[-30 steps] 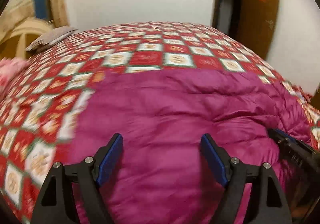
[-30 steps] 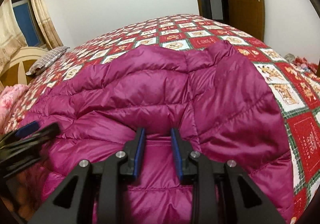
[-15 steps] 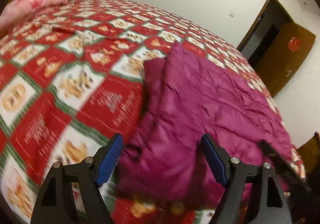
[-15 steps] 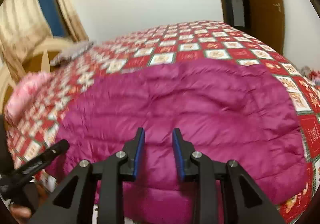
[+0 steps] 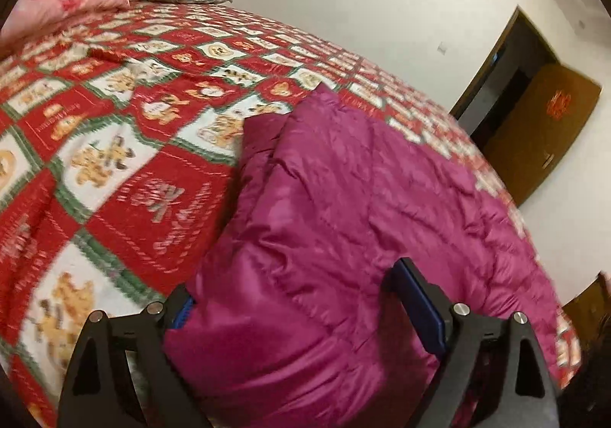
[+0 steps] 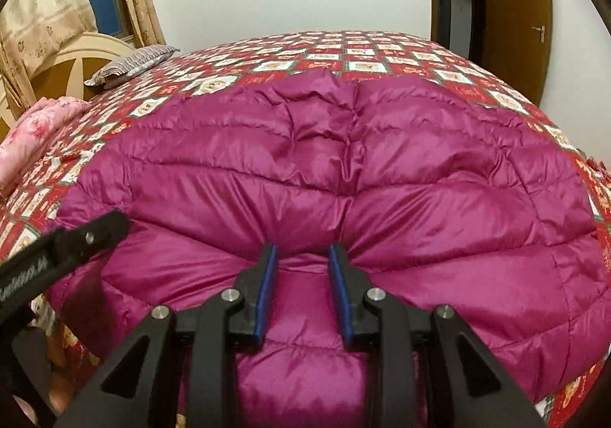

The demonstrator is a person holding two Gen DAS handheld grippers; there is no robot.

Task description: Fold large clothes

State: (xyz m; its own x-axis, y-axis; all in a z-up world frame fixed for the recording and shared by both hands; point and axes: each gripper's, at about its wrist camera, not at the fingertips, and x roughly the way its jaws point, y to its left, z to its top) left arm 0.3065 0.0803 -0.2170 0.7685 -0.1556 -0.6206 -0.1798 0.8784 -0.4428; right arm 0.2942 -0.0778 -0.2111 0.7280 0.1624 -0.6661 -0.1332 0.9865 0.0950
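While your right gripper [image 6: 301,290] pinches a puffy ridge of the magenta down jacket [image 6: 343,176] lying across the red patchwork bedspread [image 5: 114,145], your left gripper [image 5: 305,309] has just spread wider around the jacket's edge, pads not pressing. Pull now and that slick edge may slide free, skewing the fold.
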